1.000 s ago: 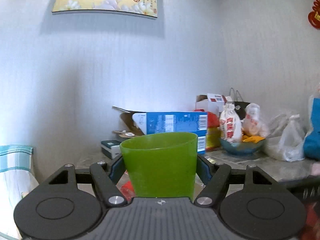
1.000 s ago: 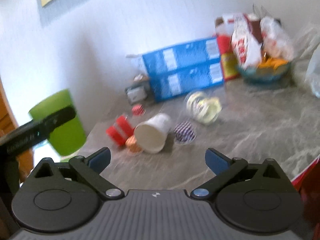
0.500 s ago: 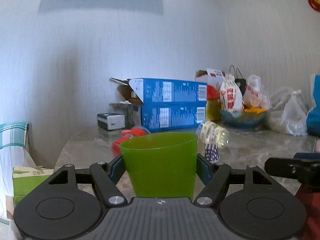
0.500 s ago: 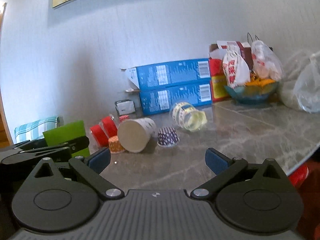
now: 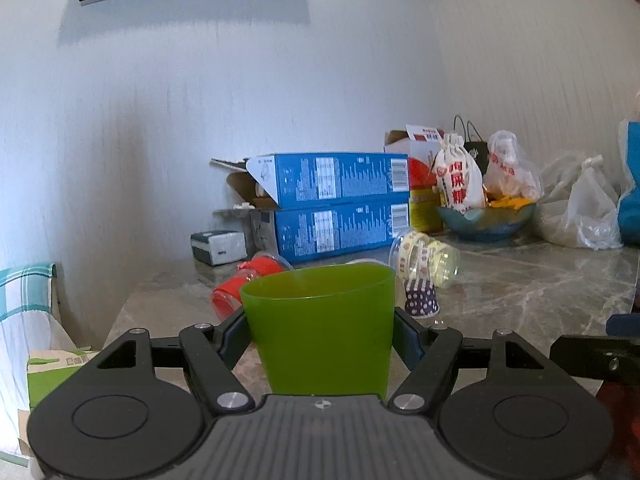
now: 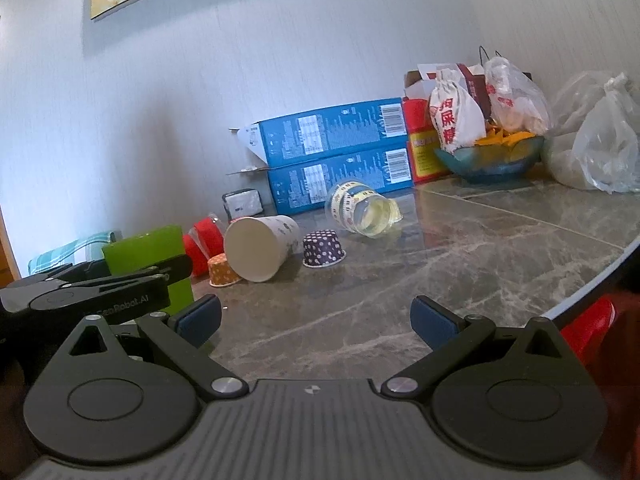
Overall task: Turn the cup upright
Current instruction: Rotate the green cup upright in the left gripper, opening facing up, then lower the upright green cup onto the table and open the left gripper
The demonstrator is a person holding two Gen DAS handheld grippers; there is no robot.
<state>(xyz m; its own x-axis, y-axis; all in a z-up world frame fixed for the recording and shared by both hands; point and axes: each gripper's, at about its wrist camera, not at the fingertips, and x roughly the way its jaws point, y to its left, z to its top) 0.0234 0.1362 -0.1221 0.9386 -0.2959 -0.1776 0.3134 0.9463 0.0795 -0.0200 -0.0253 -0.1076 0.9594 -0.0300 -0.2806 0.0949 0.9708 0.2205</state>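
Note:
My left gripper (image 5: 320,338) is shut on a green plastic cup (image 5: 319,328), held upright with its mouth up, low over the table's left front part. The green cup also shows in the right wrist view (image 6: 154,256), with the left gripper (image 6: 120,286) around it. My right gripper (image 6: 316,314) is open and empty above the marble table (image 6: 460,264). Lying on their sides are a white paper cup (image 6: 260,246), a clear printed cup (image 6: 362,210) and a red cup (image 6: 202,240). A purple dotted cup (image 6: 323,249) and an orange cup (image 6: 222,275) stand mouth down.
Two stacked blue boxes (image 6: 336,160) stand at the back wall, with a small grey box (image 6: 242,204) to their left. A blue bowl (image 6: 490,162) with bags and plastic bags (image 6: 604,148) fills the back right. The table's rounded edge (image 6: 600,280) runs on the right.
The left gripper with the green cup has come lower and closer to the table. The right gripper has levelled out and steadied, staying open.

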